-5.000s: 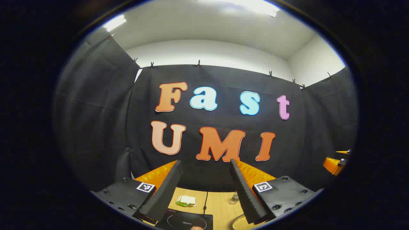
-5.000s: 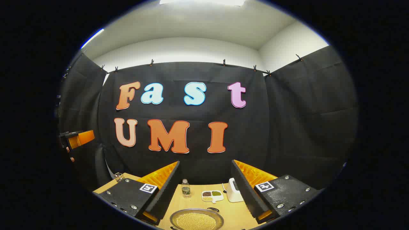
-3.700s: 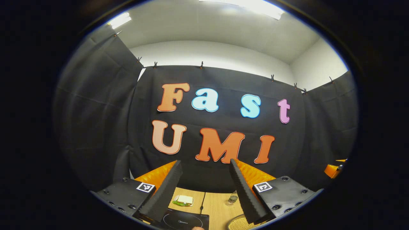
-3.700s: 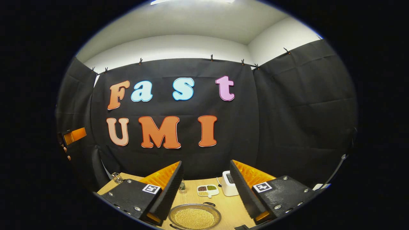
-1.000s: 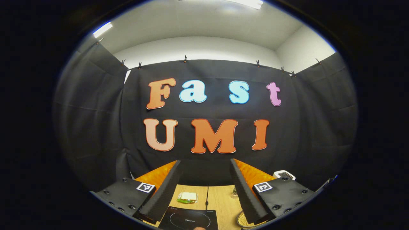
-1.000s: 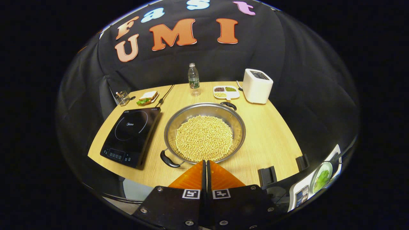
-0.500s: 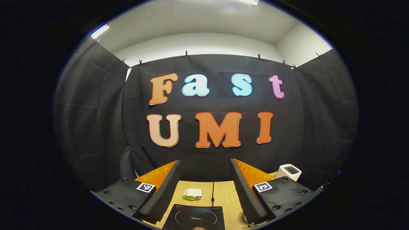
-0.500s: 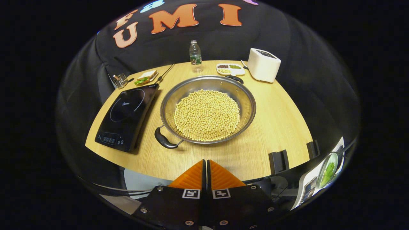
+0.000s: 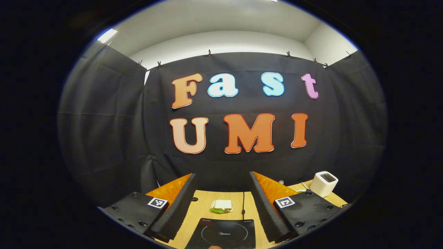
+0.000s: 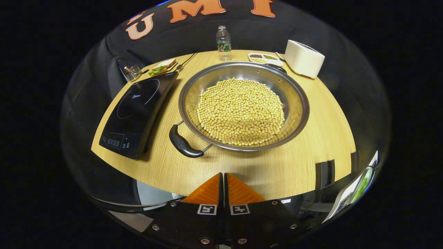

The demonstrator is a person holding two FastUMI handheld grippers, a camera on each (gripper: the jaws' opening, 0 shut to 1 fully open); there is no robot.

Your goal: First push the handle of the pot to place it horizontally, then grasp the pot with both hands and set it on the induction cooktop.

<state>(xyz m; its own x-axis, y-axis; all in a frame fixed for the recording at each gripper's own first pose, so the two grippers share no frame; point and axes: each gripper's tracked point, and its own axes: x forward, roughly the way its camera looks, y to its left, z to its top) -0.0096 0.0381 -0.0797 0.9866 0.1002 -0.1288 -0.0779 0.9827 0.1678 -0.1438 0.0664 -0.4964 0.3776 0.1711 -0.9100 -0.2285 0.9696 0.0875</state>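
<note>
In the right gripper view, the right gripper [image 10: 223, 176], fingers pressed together with nothing between them, hovers at bottom centre above the table [image 10: 277, 169], just short of the bean-filled pot [image 10: 244, 105] at frame centre, whose black handle [image 10: 183, 143] points lower left. The induction cooktop [image 10: 138, 110] lies just left of the pot. In the left gripper view, the left gripper [image 9: 221, 207] holds its fingers wide apart over the cooktop at bottom centre.

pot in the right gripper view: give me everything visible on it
The pot is a wide, shallow, shiny metal pan, seemingly steel, sitting upright on the wooden table just right of the induction cooktop and apart from it. Yellow soybeans heap across its bottom. A dark looped handle on wire arms juts toward the near-left; a second dark handle sits on the far rim. No gripper touches it.
</note>
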